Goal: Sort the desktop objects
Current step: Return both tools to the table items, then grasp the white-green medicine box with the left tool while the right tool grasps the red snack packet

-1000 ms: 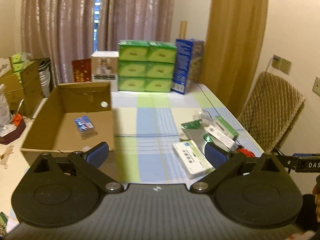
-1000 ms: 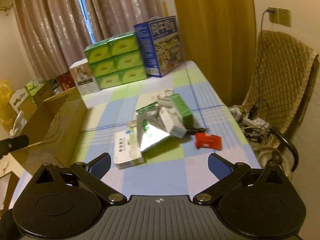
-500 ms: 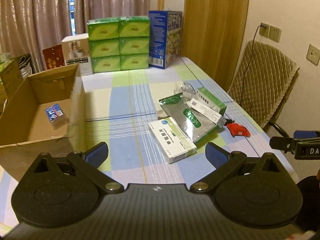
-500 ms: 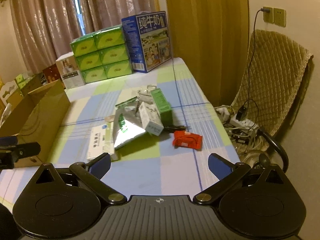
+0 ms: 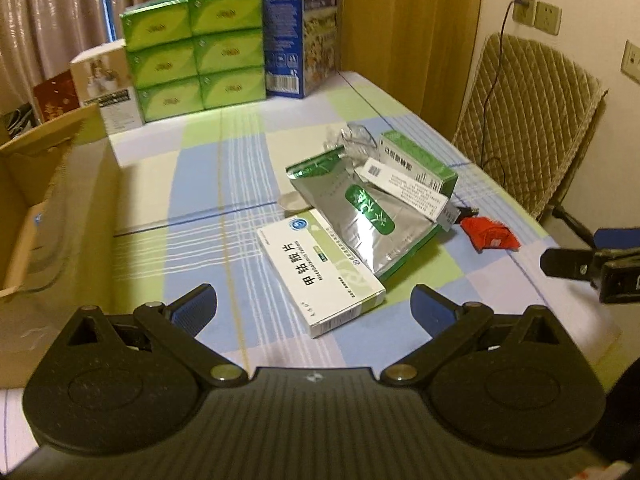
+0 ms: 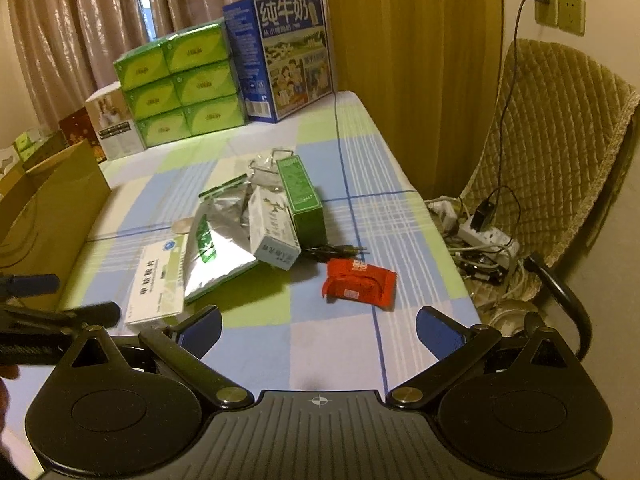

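A white medicine box (image 5: 320,276) lies on the checked tablecloth just ahead of my open left gripper (image 5: 314,306), whose fingers are empty. Behind it rests a silver foil pouch (image 5: 360,216), a white-and-green box (image 5: 416,160) and a red packet (image 5: 490,234). In the right wrist view the red packet (image 6: 358,284) sits a little ahead of my open right gripper (image 6: 318,326); the white medicine box (image 6: 156,284), the foil pouch (image 6: 220,240), a small white box (image 6: 272,228) and a green box (image 6: 300,196) lie further left and back.
An open cardboard box (image 5: 44,216) stands at the table's left. Stacked green tissue packs (image 5: 196,44) and a blue milk carton (image 5: 300,28) line the far edge. A padded chair (image 6: 560,140) and a power strip (image 6: 486,236) are off the right side.
My left gripper swung right, away from the cardboard box, and closed in on the white medicine box. The right gripper moved forward toward the red packet. Both stayed open.
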